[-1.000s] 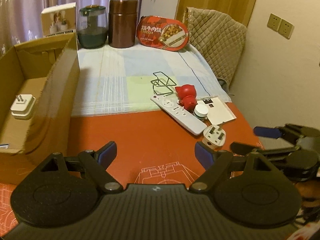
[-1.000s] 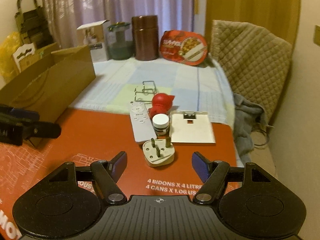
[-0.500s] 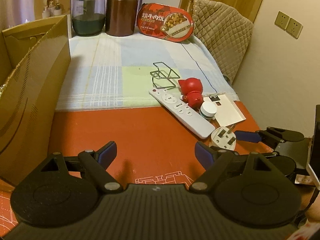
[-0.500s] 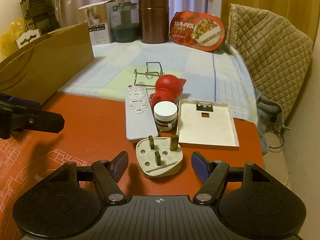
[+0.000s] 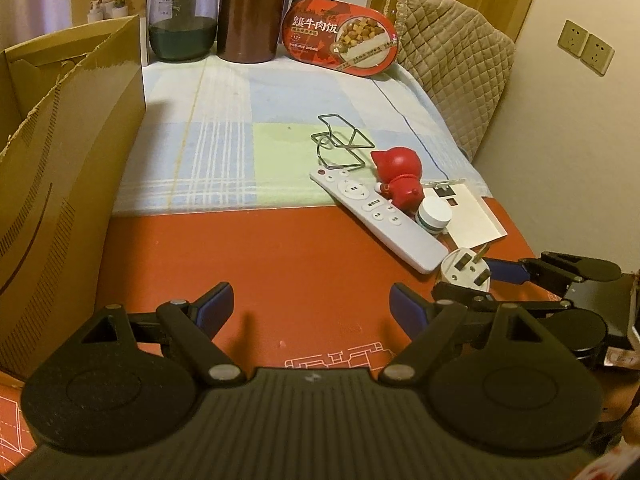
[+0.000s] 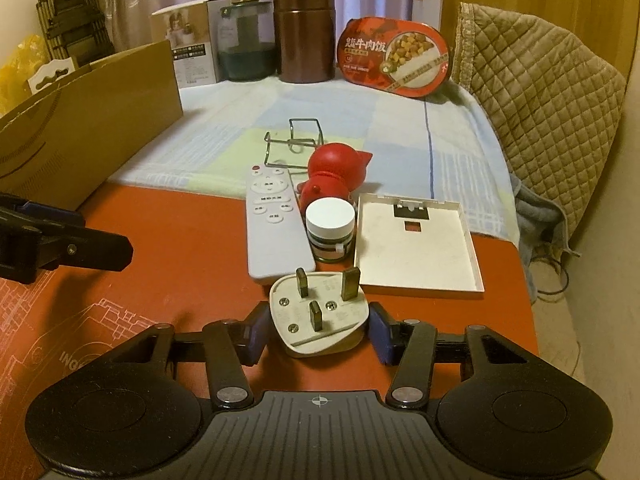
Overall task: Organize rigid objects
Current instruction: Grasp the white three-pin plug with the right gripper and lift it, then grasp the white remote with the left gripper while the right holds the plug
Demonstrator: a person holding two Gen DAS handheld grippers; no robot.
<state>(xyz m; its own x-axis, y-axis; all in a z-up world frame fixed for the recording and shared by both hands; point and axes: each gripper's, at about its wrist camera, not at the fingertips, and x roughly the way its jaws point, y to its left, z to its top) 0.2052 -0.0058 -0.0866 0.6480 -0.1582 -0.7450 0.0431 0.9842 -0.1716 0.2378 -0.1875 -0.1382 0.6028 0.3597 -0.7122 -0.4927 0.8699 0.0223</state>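
R gripper (image 6: 318,334): jaws just been closing, white 3-pin plug (image 6: 318,316) between blue pads; pads at/almost at its sides, contact not clear, can't tell if pinched yet.
L gripper (image 5: 310,306): spread wide, nothing between pads, over bare red mat (image 5: 240,264).
Plug: pins up, near edge of mat, just near of remote (image 6: 274,224) & white tray (image 6: 416,248).
Remote: white, lies lengthwise, far end on the checked cloth (image 6: 360,120).
Small jar (image 6: 330,226): white lid, between remote & tray, touching/just beside both.
Red figure (image 6: 334,172): just far of jar, beside wire stand (image 6: 298,140).
Cardboard box (image 5: 60,160): left side, open top, well apart from plug.
Far edge: glass jar (image 6: 246,44), brown canister (image 6: 306,32), red food pack (image 6: 396,58), in a row.
Right: quilted chair back (image 6: 532,92).
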